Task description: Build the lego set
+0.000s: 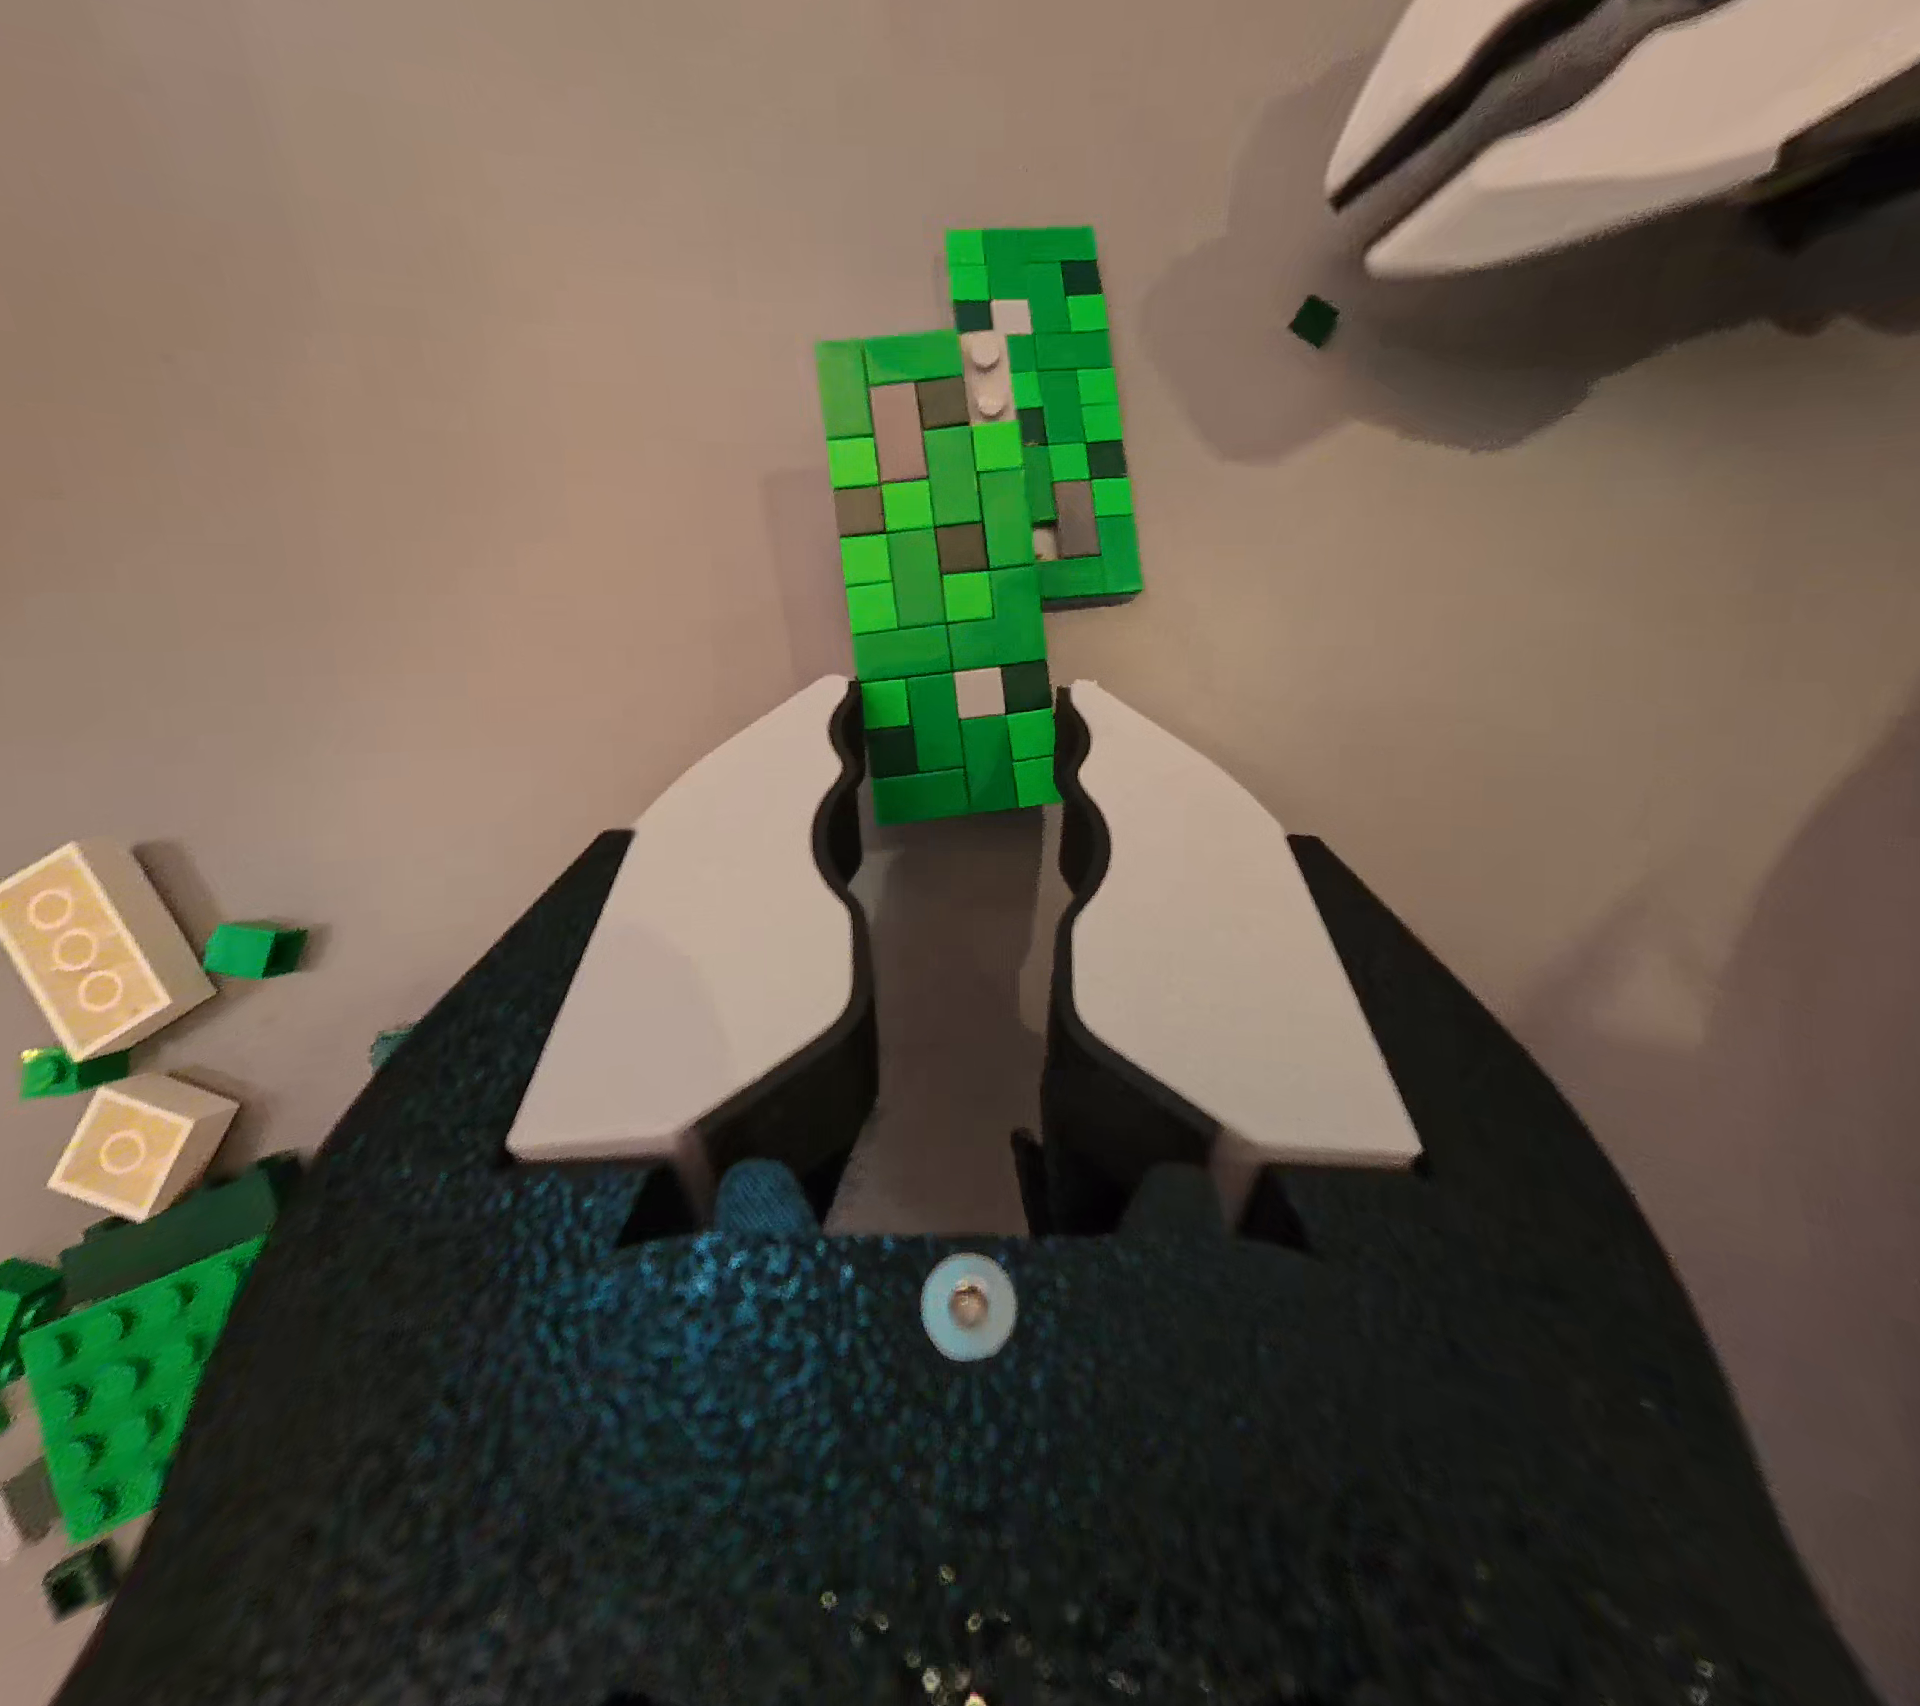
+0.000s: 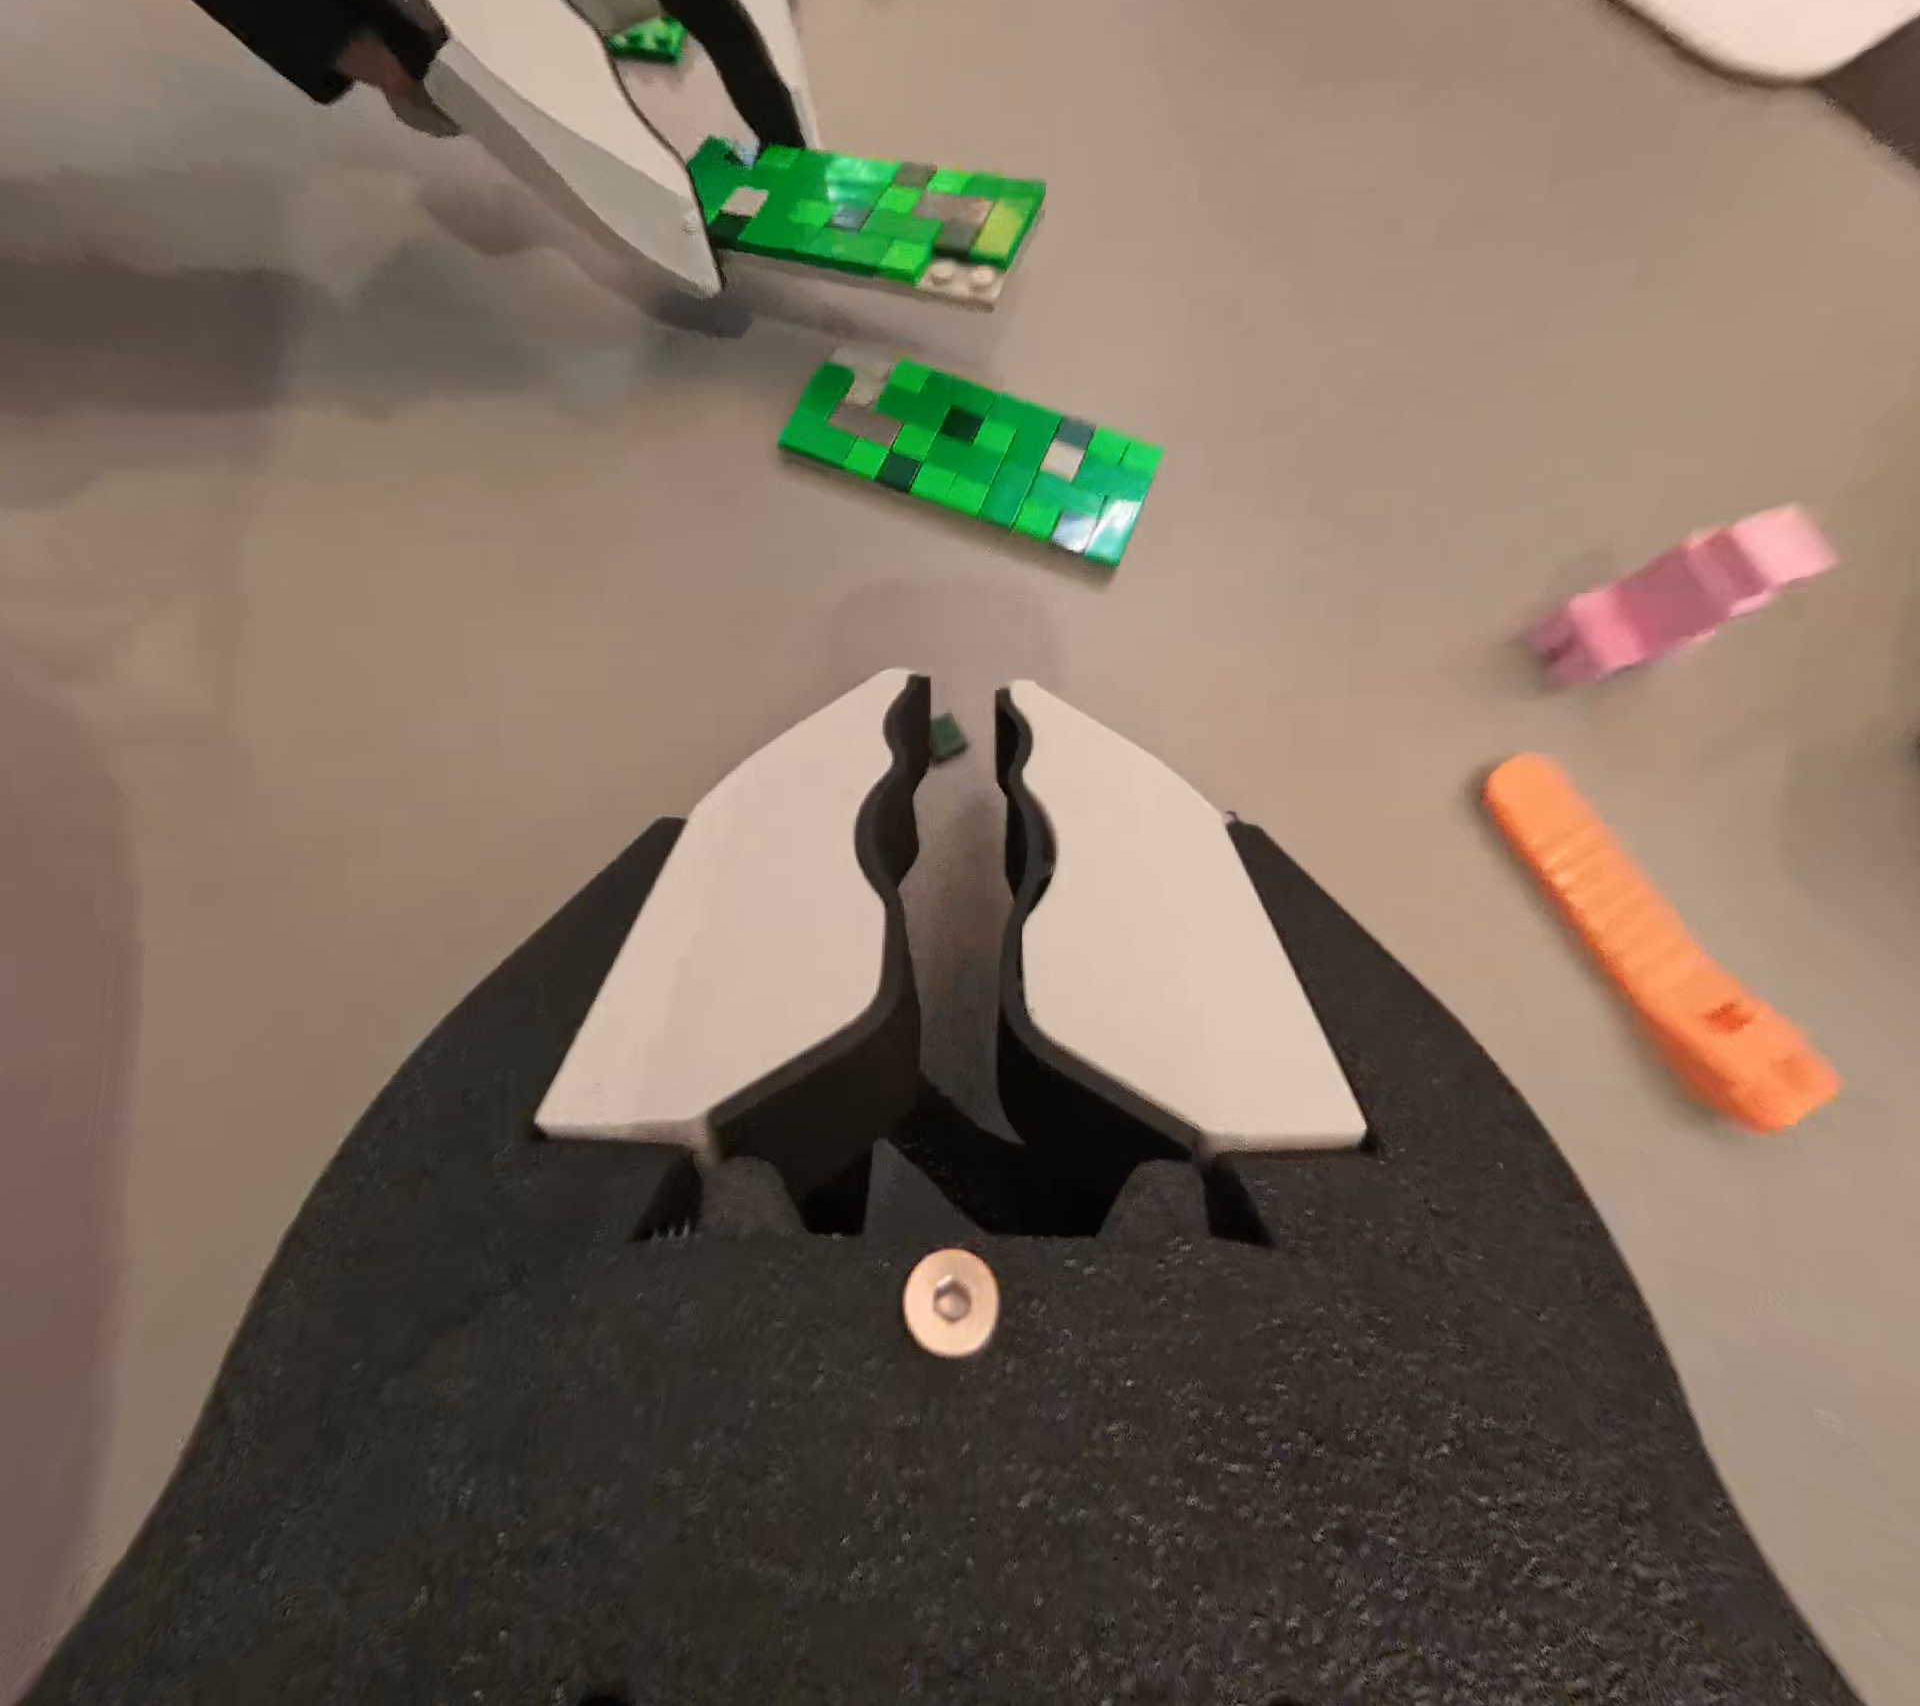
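Two flat panels of green, grey and dark-green plastic tiles lie side by side at mid-frame on the grey table. My left tongs are clamped on the near end of the longer green tiled panel, a pad pressed to each long edge. The second green tiled panel rests flat just beside it. My right tongs stand slightly apart; a tiny dark-green square tile lies on the table between the tips, close to the left pad and clear of the right. At right lie a pink brick figure and an orange plastic lever tool.
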Demonstrator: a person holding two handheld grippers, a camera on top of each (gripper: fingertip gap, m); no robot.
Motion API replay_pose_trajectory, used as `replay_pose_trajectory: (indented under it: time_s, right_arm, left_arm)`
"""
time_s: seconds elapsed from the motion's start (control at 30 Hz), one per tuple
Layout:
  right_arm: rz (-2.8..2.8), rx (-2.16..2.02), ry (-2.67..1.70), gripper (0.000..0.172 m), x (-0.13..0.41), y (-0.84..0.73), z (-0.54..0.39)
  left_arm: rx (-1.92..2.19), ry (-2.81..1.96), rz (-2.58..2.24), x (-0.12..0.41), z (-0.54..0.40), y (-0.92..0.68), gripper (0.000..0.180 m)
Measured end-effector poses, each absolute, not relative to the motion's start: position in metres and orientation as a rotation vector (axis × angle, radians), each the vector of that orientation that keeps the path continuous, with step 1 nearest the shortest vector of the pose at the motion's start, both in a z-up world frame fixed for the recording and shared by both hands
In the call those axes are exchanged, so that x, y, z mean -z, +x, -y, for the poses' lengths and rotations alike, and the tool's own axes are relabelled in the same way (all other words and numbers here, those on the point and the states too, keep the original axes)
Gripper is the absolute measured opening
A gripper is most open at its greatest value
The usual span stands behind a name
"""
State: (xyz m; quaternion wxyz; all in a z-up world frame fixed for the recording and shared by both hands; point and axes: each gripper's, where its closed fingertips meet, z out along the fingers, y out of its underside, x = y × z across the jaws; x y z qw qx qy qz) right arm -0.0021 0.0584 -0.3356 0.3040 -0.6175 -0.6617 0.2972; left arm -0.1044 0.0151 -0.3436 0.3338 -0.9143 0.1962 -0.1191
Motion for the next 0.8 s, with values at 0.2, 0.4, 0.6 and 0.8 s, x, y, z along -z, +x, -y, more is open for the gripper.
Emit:
replay_pose_trajectory:
  time_s: [0.2, 0.4, 0.6, 0.8]
  right_arm:
    - [1.878, -0.599, -1.421, 0.012, 0.346, 0.008, -0.052]
    - [2.016, -0.798, -1.296, 0.009, 0.346, 0.008, -0.053]
    - [2.162, -0.929, -1.264, 0.012, 0.349, 0.005, -0.050]
    - [2.178, -0.931, -1.300, 0.011, 0.351, 0.003, -0.054]
  left_arm:
    - [0.376, -2.340, -0.631, 0.344, -0.007, -0.092, 0.034]
    - [0.424, -2.301, -0.816, 0.334, 0.011, -0.079, 0.034]
    - [0.440, -2.278, -0.855, 0.321, 0.021, -0.076, 0.034]
    - [0.440, -2.275, -0.859, 0.318, 0.028, -0.078, 0.034]
